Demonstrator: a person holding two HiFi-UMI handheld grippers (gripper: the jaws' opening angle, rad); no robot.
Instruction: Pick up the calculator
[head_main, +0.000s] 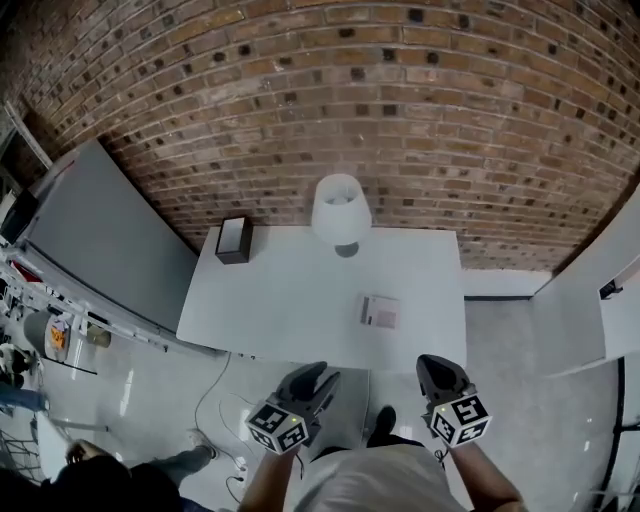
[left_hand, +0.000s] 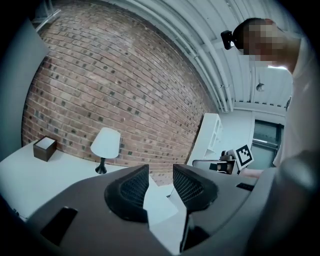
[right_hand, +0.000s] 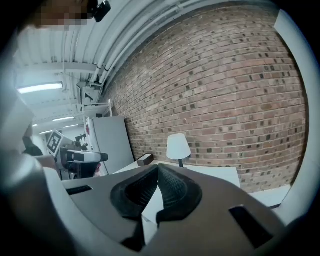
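The calculator (head_main: 379, 312) is a flat, thin thing, nearly square and pale grey. It lies on the right half of the white surface (head_main: 280, 310), close to the front edge. Nothing touches it, and there is bare room all round it.

The surface is smooth and shaped like a box lid, with straight edges. Its back edge sits against a rough brick wall (head_main: 330, 100). At the back, near the middle, stands a white lamp (head_main: 340, 212) with a round shade and a dark foot. At the back left corner stands a small dark box (head_main: 234, 240). Its top looks pale, but I cannot tell what is in it. The lamp and the box are well apart from the calculator.

A big flat grey board (head_main: 110, 240) leans beside the left edge of the surface. The floor (head_main: 150, 390) is pale and shiny.

Both grippers are in front of the front edge, above the floor and not over the surface. The left gripper (head_main: 322, 376) has its dark, ridged jaws apart, with nothing between them. The right gripper (head_main: 440, 365) has its jaws together at the tips, and they hold nothing. Each gripper has a cube with black and white squares on it.
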